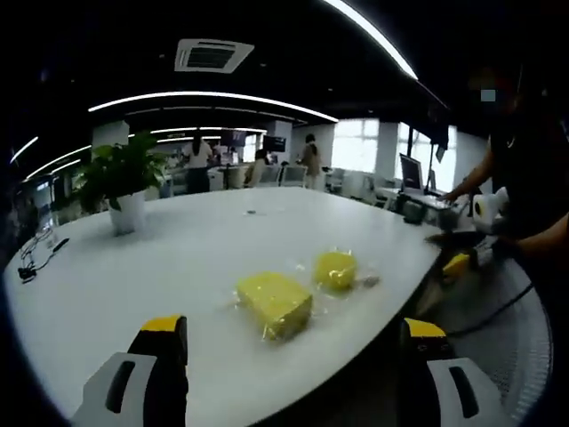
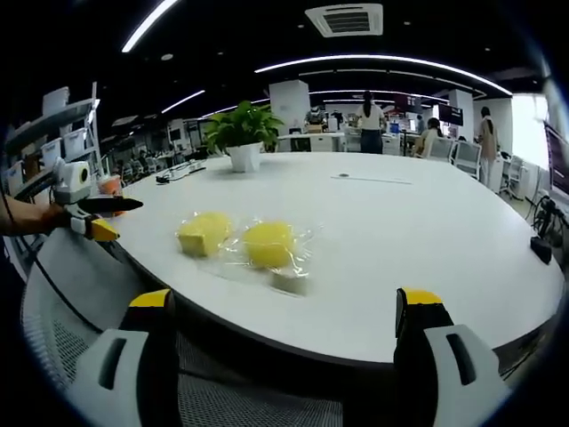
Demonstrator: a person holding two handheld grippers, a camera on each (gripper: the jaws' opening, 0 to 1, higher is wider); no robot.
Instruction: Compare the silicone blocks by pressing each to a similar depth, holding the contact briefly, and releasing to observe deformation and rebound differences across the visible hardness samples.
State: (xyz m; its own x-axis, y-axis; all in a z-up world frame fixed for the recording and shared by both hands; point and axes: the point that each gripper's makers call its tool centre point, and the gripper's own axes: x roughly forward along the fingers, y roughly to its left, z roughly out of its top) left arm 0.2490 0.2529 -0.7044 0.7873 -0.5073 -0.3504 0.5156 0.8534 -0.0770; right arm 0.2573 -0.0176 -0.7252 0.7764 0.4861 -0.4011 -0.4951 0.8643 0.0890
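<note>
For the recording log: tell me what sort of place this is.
Most likely an open-plan office or meeting area. A large round white table holds two yellow blocks and a potted plant. People stand among desks and chairs behind, under strip lights and a ceiling air vent.

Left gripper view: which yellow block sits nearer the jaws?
The rectangular block, the larger of the two, lies closer to the left gripper. The rounder block sits behind it to the right, farther along the table.
</note>
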